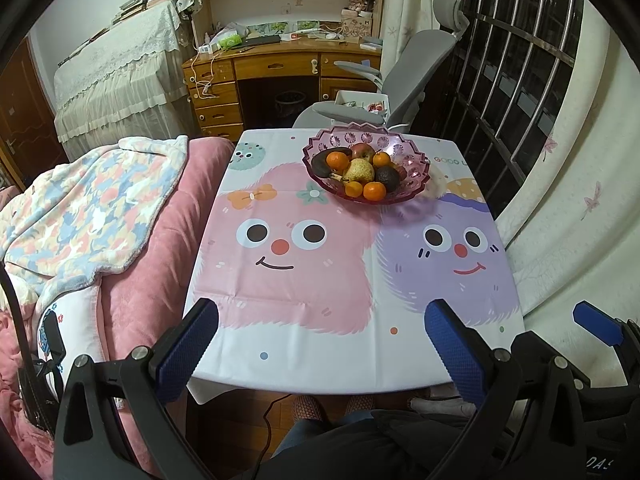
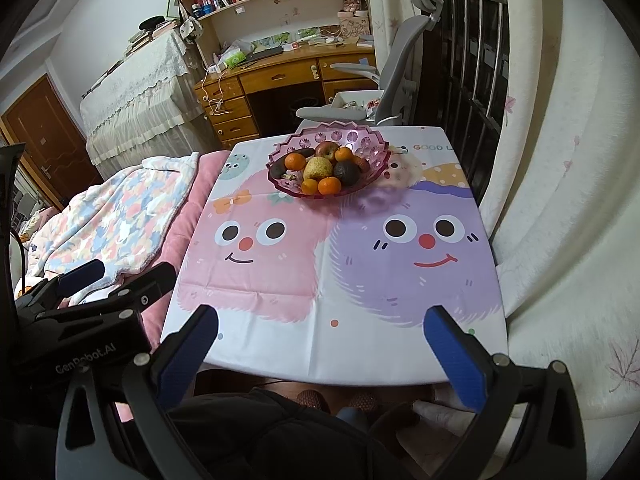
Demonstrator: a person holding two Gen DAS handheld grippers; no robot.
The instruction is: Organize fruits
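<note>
A pink glass fruit bowl (image 1: 416, 184) stands at the far side of the table; it also shows in the right wrist view (image 2: 372, 168). It holds several oranges (image 1: 375, 191), a yellow pear (image 1: 359, 170), a red apple (image 1: 362, 150) and dark avocados (image 1: 387, 176). My left gripper (image 1: 322, 312) is open and empty, over the table's near edge. My right gripper (image 2: 322, 320) is open and empty, also over the near edge, to the right of the left one. Both are far from the bowl.
The table wears a cartoon cloth (image 1: 304, 280). A bed with a pink quilt (image 1: 140, 272) and a floral blanket (image 1: 88, 208) lies to the left. A grey office chair (image 1: 404, 76) and wooden desk (image 1: 280, 64) stand behind. A curtain (image 1: 568, 208) hangs on the right.
</note>
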